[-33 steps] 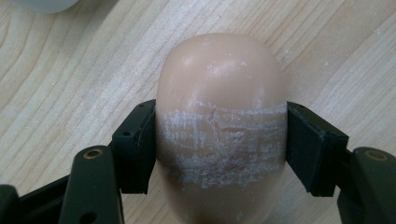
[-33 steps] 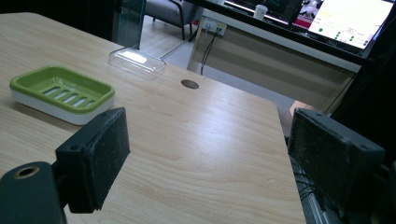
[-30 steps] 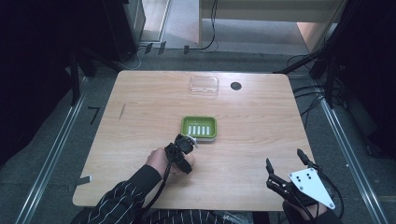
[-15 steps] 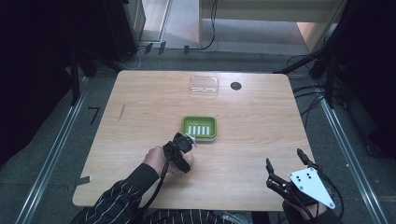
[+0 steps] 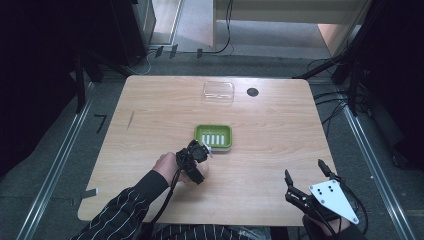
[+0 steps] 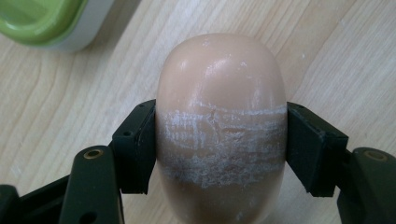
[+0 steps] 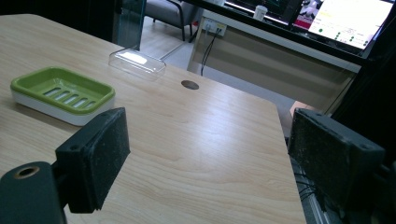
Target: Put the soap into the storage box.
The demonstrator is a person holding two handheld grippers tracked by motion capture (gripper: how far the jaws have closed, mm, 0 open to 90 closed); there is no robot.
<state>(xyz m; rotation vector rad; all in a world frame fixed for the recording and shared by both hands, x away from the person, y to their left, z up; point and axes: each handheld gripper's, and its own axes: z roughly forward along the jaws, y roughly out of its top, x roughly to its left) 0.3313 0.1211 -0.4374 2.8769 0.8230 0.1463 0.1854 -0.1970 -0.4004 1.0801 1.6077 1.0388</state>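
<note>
The left gripper [image 6: 219,154] is clamped on a beige soap bar [image 6: 220,126], the green soap dish [image 5: 213,137] just ahead; the right gripper [image 7: 210,158] (well off to the side) stands apart

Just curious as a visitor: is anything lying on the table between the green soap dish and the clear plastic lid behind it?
Nothing: the high view shows bare wooden table between the green soap dish and the clear plastic lid.
</note>
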